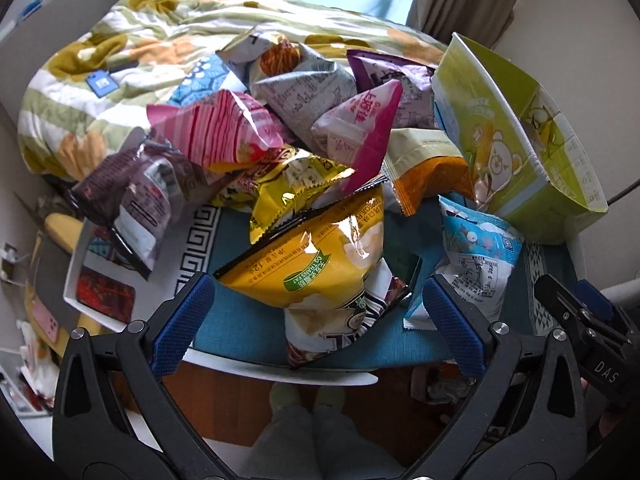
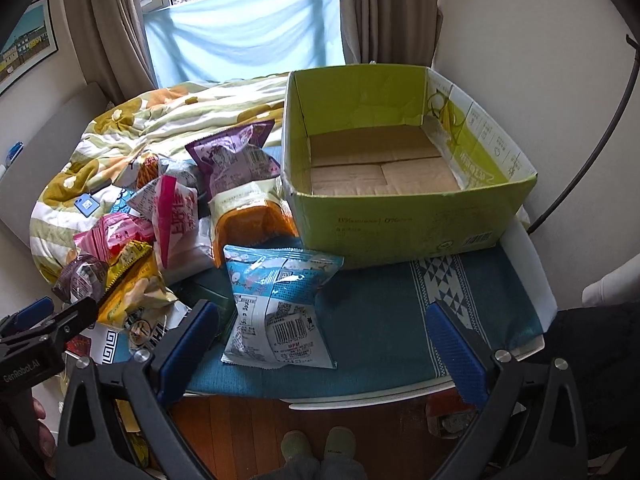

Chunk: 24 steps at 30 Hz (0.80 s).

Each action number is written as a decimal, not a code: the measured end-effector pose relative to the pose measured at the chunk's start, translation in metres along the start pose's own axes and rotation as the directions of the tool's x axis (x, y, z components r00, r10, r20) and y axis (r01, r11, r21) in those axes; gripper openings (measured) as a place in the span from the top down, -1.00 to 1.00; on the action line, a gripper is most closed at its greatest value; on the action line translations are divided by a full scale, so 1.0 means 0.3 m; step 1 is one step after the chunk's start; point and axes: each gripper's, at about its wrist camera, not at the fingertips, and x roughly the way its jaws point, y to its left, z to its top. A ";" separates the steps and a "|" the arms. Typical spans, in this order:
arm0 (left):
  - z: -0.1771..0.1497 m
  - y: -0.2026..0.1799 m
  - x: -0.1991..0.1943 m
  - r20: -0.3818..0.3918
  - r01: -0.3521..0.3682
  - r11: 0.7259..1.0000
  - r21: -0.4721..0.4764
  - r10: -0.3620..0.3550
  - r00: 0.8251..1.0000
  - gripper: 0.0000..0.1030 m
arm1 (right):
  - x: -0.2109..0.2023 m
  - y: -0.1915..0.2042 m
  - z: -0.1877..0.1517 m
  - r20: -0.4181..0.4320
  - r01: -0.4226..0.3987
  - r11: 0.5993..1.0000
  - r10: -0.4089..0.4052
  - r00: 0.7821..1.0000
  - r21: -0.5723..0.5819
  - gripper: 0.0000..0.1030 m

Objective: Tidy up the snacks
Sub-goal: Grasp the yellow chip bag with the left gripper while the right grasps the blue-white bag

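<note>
Small table (image 2: pixel 360 344) covered by a teal woven cloth, backed by a floral quilt (image 2: pixel 132 128) and a curtained window. Left gripper (image 1: pixel 320 308) is spread wide, nothing clamped; a yellow foil chip bag (image 1: pixel 316 256) printed "0g TRANS FAT" sits between its blue pads, contact cannot be told. Right gripper (image 2: pixel 322 336) is likewise spread wide and empty, a light-blue barcode-labelled snack pouch (image 2: pixel 280 308) just ahead of its left pad. Green cardboard box (image 2: pixel 404 168) stands empty ahead-right of it. Pink, purple and orange packets are heaped ahead-left. "GenRobot.AI" is read on the left gripper's housing.
</note>
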 end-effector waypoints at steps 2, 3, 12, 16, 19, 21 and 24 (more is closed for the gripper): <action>-0.008 0.005 0.042 -0.004 0.008 1.000 -0.028 -0.008 1.000 -0.99 | 0.050 0.000 -0.012 -0.023 -0.019 1.000 0.019 1.000 0.002 -0.99; -0.013 0.004 0.061 -0.004 0.006 0.999 -0.032 -0.006 1.000 -0.99 | 0.070 0.000 -0.017 -0.032 -0.027 1.000 0.027 0.999 0.004 -0.99; -0.045 0.005 0.168 -0.044 -0.010 0.999 -0.051 0.008 0.999 -0.79 | 0.232 0.007 -0.034 -0.108 -0.098 0.995 0.099 0.989 0.016 -0.99; -0.060 0.015 0.177 -0.047 0.041 0.997 -0.065 -0.044 0.998 -0.33 | 0.269 0.013 -0.037 -0.125 -0.120 0.993 0.121 0.985 0.015 -0.99; -0.067 -0.001 0.174 -0.051 0.062 0.997 -0.047 -0.065 0.997 -0.03 | 0.285 0.016 -0.039 -0.132 -0.127 0.992 0.127 0.983 0.006 -0.99; -0.069 -0.014 0.165 -0.047 0.056 0.998 -0.022 -0.057 0.997 0.03 | 0.294 0.018 -0.038 -0.136 -0.134 0.991 0.133 0.982 0.001 -0.99; -0.076 -0.024 0.155 -0.040 0.055 0.998 -0.002 -0.056 0.998 0.10 | 0.306 0.027 -0.035 -0.145 -0.141 0.990 0.139 0.980 -0.008 -0.90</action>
